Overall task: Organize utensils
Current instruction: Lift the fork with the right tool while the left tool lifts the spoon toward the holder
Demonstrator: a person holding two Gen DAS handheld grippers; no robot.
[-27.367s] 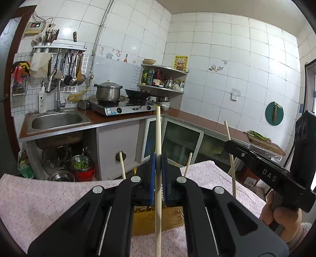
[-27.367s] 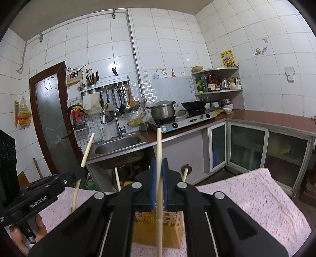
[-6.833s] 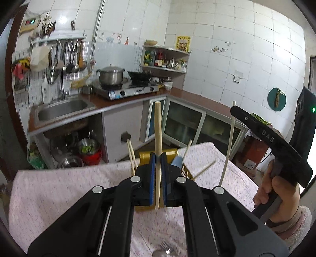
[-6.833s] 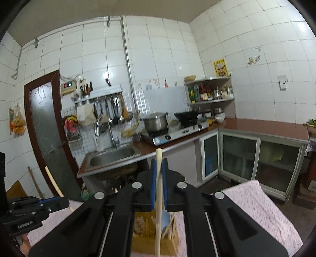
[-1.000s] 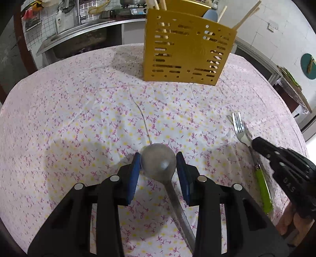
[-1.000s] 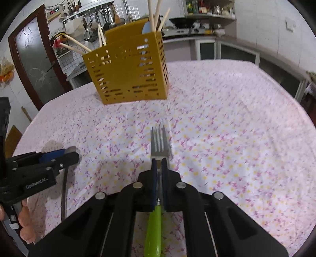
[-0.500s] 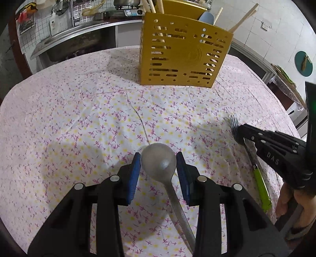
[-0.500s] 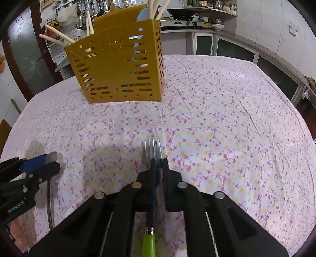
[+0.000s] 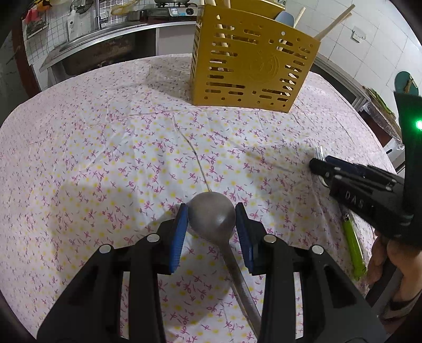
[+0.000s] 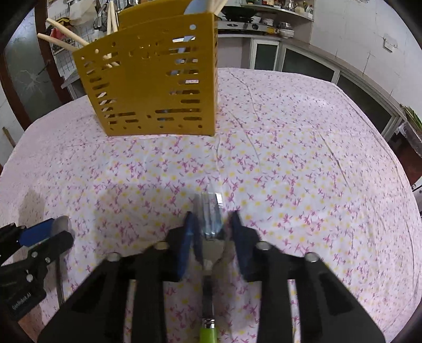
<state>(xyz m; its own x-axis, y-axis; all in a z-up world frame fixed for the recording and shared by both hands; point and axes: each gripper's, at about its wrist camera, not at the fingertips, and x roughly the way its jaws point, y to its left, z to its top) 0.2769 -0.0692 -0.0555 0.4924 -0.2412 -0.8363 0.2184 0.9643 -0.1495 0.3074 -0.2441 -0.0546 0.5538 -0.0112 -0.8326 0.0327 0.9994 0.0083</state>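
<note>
1. Two utensils lay loose on the cloth-covered counter [image 9: 105,158], both short of the yellow holder [image 9: 253,68], which stood upright further back w/ chopsticks [image 9: 332,25] already poking out of it.
2. Spoon [image 9: 213,219]: flat on the cloth, bowl pointing toward the holder, handle running back under the left gripper [image 9: 211,211]. Its jaws sat partway closed w/ a blue pad against each edge of the bowl, so clamped on it as far as I could tell. Spoon not yet lifted.
3. Fork [image 10: 209,208]: also flat on the cloth, tines toward the holder, green handle trailing back. The right gripper [image 10: 213,221] was right over its head, jaws apart; they had just been opening, w/ the fork's metal head between them but clear gaps either side, so no grip.
4. Handling, spoon: looked like bare metal, so prob. stiff, light and slick. The rounded bowl is a poor place to pinch, since it could squirt out or swing once raised. Neck or upper handle would be the safer hold.
5. Handling, fork: stiff metal head, handle prob. plastic, light overall. It lay thin and low on soft cloth, so the jaws would need to come down close and close across the neck or narrow shank, not the tines.
6. Risks: snagging or bunching the cloth, and either piece tilting in the jaws before it drops into the holder.
</note>
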